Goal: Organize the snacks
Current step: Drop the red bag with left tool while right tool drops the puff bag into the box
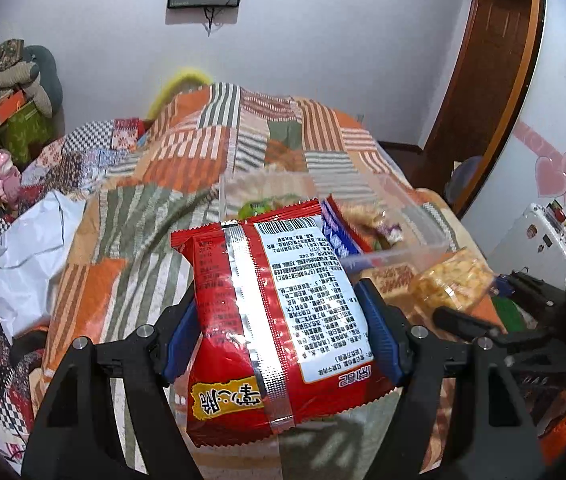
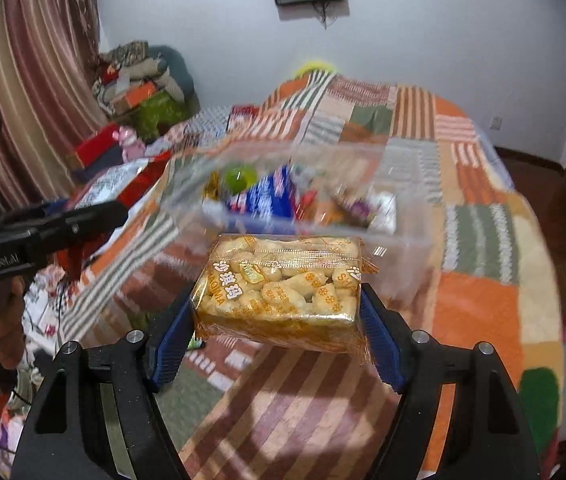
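Observation:
My left gripper is shut on a red snack bag with a white label, held above the bed. My right gripper is shut on a clear-wrapped golden sachima pack, which also shows in the left wrist view. Just beyond both stands a clear plastic bin on the bed; it also shows in the left wrist view. It holds several snacks, among them a blue packet and a green round item. The left gripper's body shows in the right wrist view.
A patchwork quilt in orange, green and white covers the bed. A white plastic bag lies at the left. Piled clothes and boxes sit in the far corner by a striped curtain. A wooden door frame stands at the right.

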Action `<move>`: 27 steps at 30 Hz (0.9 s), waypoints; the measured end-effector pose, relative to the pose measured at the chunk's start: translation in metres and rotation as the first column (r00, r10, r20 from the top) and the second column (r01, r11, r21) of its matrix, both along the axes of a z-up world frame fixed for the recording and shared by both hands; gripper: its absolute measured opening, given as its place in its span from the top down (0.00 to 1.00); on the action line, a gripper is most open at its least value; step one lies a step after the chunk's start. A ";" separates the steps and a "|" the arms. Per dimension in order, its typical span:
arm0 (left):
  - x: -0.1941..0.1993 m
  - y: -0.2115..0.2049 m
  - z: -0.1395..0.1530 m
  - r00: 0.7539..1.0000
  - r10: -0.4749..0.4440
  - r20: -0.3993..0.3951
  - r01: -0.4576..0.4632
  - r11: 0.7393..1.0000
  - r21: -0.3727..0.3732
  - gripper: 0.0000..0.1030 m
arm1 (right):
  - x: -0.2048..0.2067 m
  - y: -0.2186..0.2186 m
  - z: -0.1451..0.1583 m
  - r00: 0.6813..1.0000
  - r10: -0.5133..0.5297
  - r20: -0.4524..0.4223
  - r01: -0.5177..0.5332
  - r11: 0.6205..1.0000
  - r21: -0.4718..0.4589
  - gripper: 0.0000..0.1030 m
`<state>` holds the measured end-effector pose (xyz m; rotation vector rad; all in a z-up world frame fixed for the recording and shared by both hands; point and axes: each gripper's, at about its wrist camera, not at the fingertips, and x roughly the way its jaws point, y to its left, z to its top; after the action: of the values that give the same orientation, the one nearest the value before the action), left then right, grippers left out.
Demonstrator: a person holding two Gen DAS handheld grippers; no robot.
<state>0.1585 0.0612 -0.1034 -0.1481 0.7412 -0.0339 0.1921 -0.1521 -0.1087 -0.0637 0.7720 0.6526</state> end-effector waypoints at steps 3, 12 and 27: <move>0.004 -0.001 0.009 1.000 0.001 0.029 -0.002 1.000 0.005 0.29 | 0.011 -0.003 0.012 0.999 -0.031 0.043 0.031 1.000 0.000 0.28; 0.029 -0.007 0.026 0.996 -0.001 0.085 -0.005 0.998 0.064 0.29 | 0.047 -0.012 0.020 0.992 -0.104 0.066 0.103 0.994 0.027 0.28; 0.110 -0.012 -0.001 1.000 -0.024 0.003 0.024 1.000 0.007 0.29 | 0.085 -0.014 0.014 0.986 -0.154 0.057 0.152 0.988 0.030 0.28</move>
<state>0.2681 0.0492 -0.1042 -0.1328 0.7397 -0.0544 0.2769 -0.1658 -0.0952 -0.0001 0.7033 0.5123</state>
